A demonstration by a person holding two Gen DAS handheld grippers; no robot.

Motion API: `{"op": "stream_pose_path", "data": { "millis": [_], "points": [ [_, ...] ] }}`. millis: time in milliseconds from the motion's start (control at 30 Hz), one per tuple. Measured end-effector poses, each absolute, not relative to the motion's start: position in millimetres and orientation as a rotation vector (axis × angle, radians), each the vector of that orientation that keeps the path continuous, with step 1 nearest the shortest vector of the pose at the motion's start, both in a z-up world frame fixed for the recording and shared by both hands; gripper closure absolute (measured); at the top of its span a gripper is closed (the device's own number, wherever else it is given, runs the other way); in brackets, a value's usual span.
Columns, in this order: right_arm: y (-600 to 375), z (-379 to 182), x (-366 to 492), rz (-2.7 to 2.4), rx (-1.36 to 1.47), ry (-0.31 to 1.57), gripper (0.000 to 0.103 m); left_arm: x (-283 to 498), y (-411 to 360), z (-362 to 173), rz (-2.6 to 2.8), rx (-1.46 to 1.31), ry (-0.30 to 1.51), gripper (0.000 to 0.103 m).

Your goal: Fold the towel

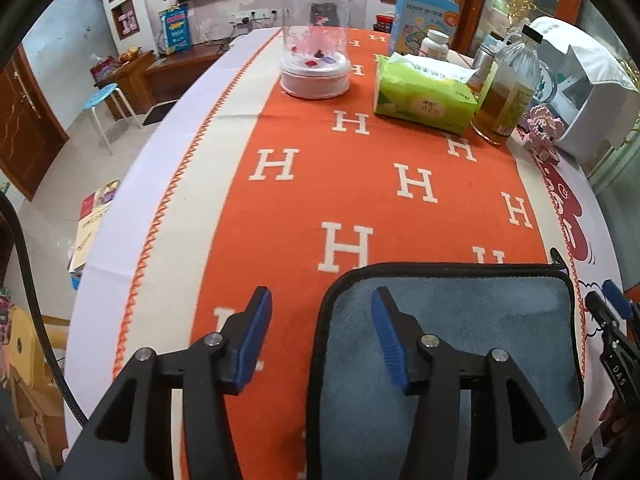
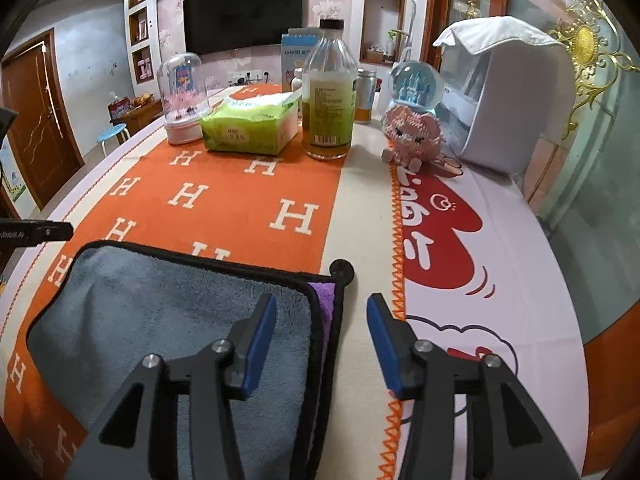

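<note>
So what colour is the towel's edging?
Black trim around the grey-blue towel; clearest in the right wrist view.

The table (image 1: pixel 120 248) carries an orange blanket (image 1: pixel 360 184) bearing a grey towel (image 1: pixel 460 320).

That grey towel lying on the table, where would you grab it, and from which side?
Probably by its two side edges. The towel lies flat, black-trimmed, already doubled, with a purple layer peeking out at its right edge. The open left gripper straddles the left edge; the open right gripper straddles the right. Each could come in low from its own side and pinch the trim.
</note>
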State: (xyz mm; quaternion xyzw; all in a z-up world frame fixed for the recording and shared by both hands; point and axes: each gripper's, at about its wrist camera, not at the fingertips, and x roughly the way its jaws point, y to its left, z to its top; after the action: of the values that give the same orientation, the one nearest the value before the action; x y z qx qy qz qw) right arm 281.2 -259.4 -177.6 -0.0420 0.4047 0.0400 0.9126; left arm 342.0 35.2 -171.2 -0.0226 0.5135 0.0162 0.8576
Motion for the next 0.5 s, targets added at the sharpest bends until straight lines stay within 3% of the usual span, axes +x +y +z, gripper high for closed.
{"op": "stream_pose_path", "data": {
  "millis": [500],
  "points": [
    [-248.4, -155.0, 235.4, 0.092, -0.042, 0.831, 0.026, 262.6, 54.4, -153.4, 0.119, -0.031, 1.097, 0.028]
  ]
}}
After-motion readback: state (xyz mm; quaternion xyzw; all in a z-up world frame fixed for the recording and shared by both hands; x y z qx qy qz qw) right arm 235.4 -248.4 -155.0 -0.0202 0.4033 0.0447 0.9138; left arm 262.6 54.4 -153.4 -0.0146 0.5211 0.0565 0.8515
